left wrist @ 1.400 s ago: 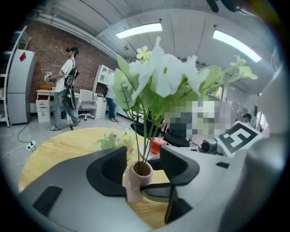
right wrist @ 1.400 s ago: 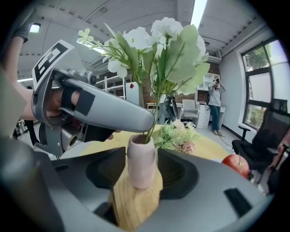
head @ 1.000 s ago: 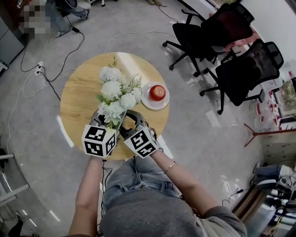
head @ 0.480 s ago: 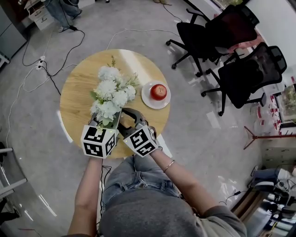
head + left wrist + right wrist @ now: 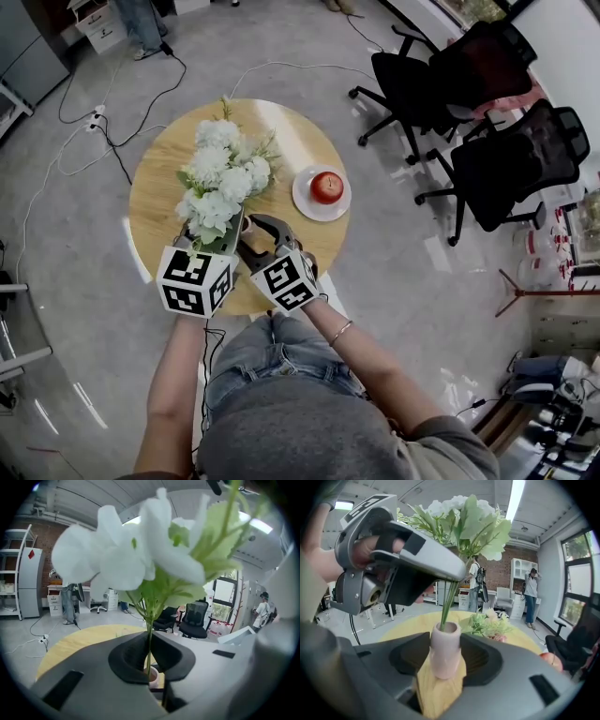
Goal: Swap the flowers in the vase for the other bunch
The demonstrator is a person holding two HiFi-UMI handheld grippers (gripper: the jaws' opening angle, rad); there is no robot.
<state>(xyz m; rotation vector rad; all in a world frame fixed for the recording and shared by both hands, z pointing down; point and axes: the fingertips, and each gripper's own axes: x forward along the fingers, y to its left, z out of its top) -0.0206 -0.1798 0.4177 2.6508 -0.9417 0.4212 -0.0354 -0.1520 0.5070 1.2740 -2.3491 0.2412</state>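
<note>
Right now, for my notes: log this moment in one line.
left gripper: just closed on flower stems, in vase | right gripper: shut on vase | other bunch: on table

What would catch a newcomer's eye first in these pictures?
The white flowers stand out above the round wooden table, their stems clamped in the left gripper. Just below, the right gripper holds the pink vase that the stems stand in. A red apple sits on a white plate at the table's right side.
</note>
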